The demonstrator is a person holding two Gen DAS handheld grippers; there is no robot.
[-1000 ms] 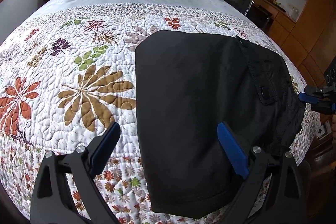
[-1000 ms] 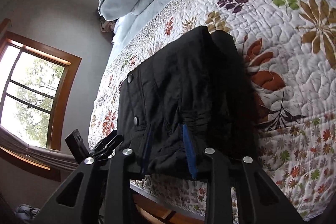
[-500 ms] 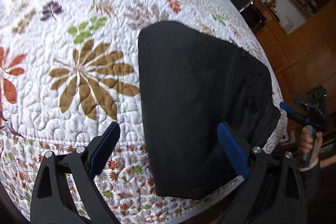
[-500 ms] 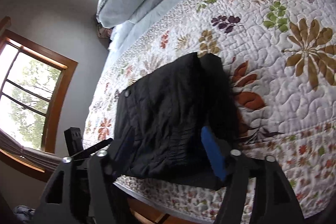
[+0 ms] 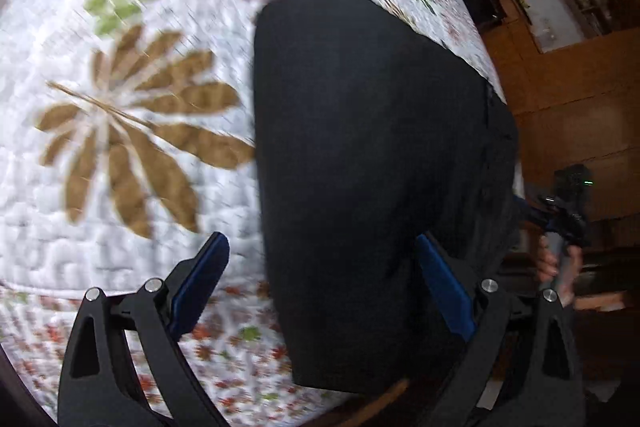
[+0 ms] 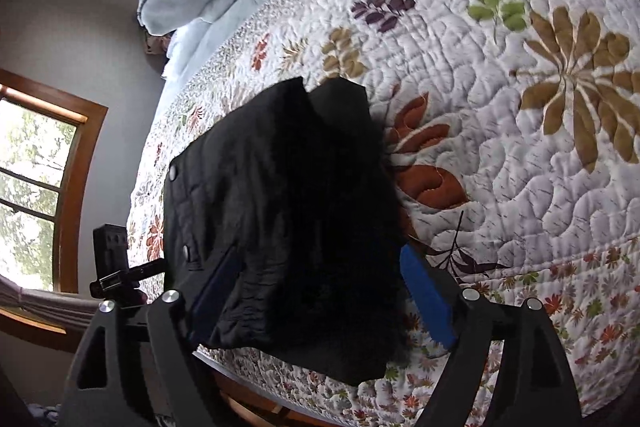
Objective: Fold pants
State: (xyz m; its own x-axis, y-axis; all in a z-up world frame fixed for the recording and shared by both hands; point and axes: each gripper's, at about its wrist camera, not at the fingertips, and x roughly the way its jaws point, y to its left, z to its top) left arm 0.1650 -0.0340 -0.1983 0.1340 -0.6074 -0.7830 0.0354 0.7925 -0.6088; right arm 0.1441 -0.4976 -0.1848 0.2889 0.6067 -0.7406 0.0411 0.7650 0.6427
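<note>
Pants: the black pants [image 6: 288, 219] lie folded into a compact stack on the bed's floral quilt [image 6: 520, 155], close to the near edge – snaps showing on the waist side, which sits toward the window.
Right claw [image 6: 320, 299]: jaws opening, pads off the cloth; the folded end sits between them, unpinched – apparently a release now the fold is laid.
Left claw [image 5: 324, 291]: jaws spread wide, one blue pad over the quilt, the other over the pants; it grips nothing, as far as the blurred view shows.
Placement: near the bed's edge, likely for easy reach from where the person stands.
Stage: fold looks essentially done; perhaps a smoothing or final tuck remains.
</note>
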